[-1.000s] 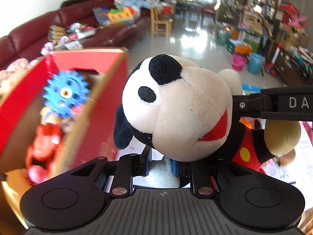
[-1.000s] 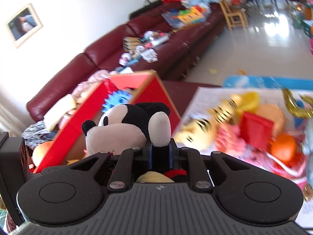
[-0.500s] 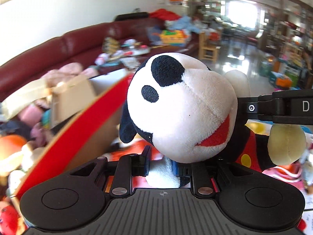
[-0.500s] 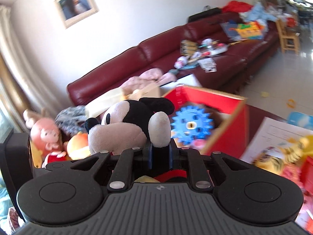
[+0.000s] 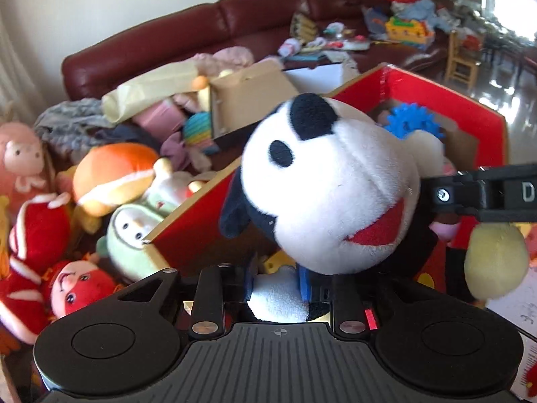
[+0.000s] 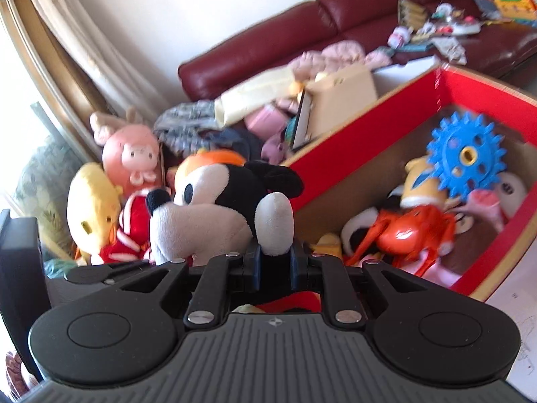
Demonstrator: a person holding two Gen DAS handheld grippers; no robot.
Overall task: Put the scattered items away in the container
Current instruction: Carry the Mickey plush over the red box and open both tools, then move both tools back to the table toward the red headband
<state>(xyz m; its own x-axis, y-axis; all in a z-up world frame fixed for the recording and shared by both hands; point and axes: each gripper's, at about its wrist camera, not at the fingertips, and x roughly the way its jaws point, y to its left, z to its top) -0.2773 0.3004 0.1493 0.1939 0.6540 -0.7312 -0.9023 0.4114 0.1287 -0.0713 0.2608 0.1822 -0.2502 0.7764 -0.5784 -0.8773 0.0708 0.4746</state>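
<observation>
Mouse plush point(image 5: 330, 184) pinched from two sides over the red box point(image 5: 446, 95).
Left view: left gripper point(image 5: 276, 280) clamped on a white limb; cream muzzle, black nose, red mouth, yellow foot, above the box's near wall. Right view: right gripper point(image 6: 273, 262) closed on a white hand; black ears, plush point(image 6: 214, 211) held beside the box point(image 6: 369, 134), blue gear point(image 6: 466, 154) inside.

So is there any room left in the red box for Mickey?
Some. The box's near-left end shows bare cardboard, between its red wall and the orange crab. The far-right end is crowded around the blue gear. Both tongs hold Mickey beside that gap.
</observation>
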